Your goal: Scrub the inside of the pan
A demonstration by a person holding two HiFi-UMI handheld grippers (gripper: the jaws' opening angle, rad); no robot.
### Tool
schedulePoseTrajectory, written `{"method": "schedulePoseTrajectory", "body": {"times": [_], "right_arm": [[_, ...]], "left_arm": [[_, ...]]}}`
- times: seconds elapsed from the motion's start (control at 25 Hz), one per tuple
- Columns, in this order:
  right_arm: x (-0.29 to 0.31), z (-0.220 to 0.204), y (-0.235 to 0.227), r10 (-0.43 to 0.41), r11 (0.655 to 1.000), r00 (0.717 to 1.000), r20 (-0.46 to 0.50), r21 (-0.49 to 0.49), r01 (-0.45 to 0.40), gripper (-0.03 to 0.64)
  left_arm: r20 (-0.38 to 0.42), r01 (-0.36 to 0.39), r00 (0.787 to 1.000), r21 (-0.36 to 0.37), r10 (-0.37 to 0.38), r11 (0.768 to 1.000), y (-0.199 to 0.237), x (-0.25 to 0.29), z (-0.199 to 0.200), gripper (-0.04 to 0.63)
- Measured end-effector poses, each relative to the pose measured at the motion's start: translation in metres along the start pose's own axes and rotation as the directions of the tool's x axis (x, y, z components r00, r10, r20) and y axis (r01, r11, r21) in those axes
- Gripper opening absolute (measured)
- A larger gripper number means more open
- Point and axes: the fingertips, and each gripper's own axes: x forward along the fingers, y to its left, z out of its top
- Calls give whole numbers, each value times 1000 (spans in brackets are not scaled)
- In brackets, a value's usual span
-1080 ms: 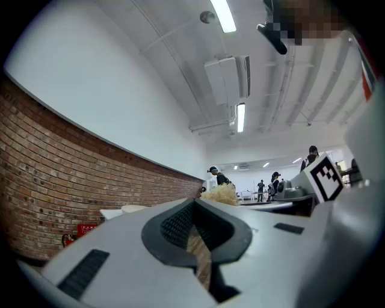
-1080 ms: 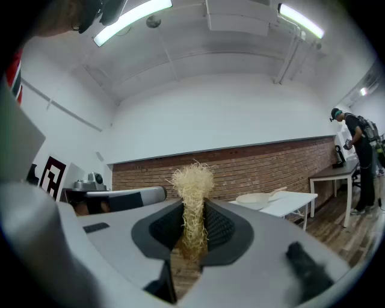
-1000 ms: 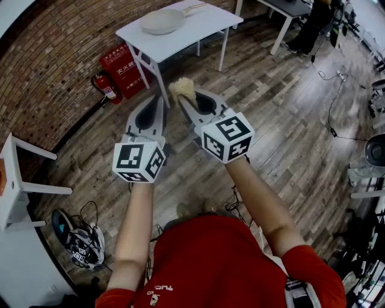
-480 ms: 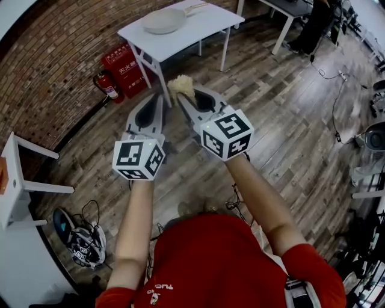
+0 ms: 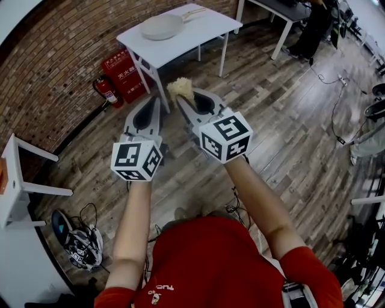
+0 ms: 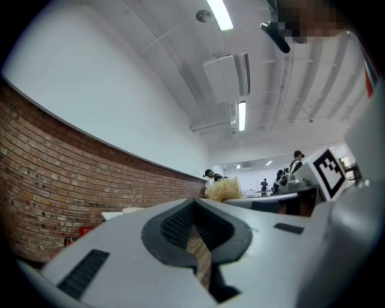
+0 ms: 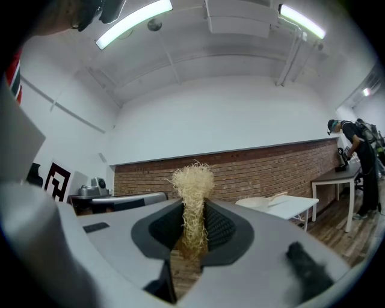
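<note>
A pale cream pan (image 5: pixel 161 26) with a light handle lies on a white table (image 5: pixel 198 33) ahead of me; the right gripper view catches the pan (image 7: pixel 264 202) at the right. My right gripper (image 5: pixel 182 98) is shut on a tuft of straw-coloured scrubber fibre (image 5: pixel 180 89), which sticks up from the closed jaws (image 7: pixel 192 186). My left gripper (image 5: pixel 153 103) hangs beside it at the same height, jaws shut with nothing between them. Both grippers are held over the wooden floor, well short of the table.
A red fire extinguisher (image 5: pixel 103 88) and red box (image 5: pixel 123 66) stand against the brick wall by the table. A white stool (image 5: pixel 18 174) is at the left, a helmet and cables (image 5: pixel 81 243) on the floor. Another desk (image 5: pixel 283 9) and a person stand far right.
The view has shifted slightly, so the table and pan sit a little lower in the picture. Both grippers keep the same pose, and the scrubber stays clamped.
</note>
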Motion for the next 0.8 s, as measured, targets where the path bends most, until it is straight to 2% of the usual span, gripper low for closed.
{"method": "schedulePoseTrajectory", "body": {"times": [0.48,0.8], "right_arm": [[-12,1,-48,29,1000,1000,5,-2,-29,86],[13,-2,-71,27,1000,1000,-2,-9,-27,86]], "left_arm": [[-3,-34,999,27,34,999,-26,38,-7,14],[-1,-42,999,36,42,998,-4,69,-13,14]]}}
